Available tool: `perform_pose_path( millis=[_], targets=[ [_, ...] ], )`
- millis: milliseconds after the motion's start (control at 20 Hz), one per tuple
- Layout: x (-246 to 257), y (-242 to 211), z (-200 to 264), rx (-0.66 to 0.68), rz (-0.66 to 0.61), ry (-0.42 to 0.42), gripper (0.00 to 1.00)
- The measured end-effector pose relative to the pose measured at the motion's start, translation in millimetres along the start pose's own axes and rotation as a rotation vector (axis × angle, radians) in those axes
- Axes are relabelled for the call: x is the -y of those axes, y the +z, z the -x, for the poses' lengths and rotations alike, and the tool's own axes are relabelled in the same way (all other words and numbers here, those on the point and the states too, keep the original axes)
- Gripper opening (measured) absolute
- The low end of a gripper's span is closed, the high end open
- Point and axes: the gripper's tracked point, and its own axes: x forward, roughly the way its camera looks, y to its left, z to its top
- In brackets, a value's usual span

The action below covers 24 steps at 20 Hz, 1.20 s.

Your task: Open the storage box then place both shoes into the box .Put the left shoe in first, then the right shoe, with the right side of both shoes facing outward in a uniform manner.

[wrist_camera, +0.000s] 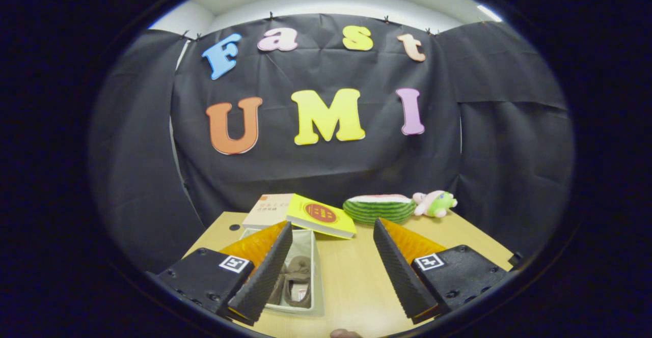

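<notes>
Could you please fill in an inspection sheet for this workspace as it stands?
Surface: light wooden table, round hole near its far left corner.
Job's things: pale open storage box behind the left finger, brown shoes inside; how many is unclear.
Clutter: yellow book with a red emblem leaning on a pale book; green striped watermelon-slice toy; pink-and-green plush toy.
Grippers: tongs open, holding nothing, fingers wide apart over the table.
Cables: nothing seen.
Surroundings: black cloth wall behind the table.
</notes>
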Motion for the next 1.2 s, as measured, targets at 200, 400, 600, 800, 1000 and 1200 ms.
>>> perform_pose_path(
  millis=[200, 400, 600, 800, 1000, 1200],
  targets=[
    [13.9, 27.2, 44.2, 0.082, -0.003, 0.008, 1.00],
    [40.3, 41.2, 72.7, 0.122, 0.019, -0.030, 1.00],
    [54.0, 38.2, 88.1, 0.120, -0.011, -0.022, 1.00],
    [58.7, 43.0, 95.8, 0.154, -0.018, -0.023, 1.00],
    [44.3, 34.5, 95.8, 0.135, -0.027, 0.000, 1.00],
    [36.0, 32.7, 94.2, 0.129, -0.011, 0.008, 1.00]
  ],
)
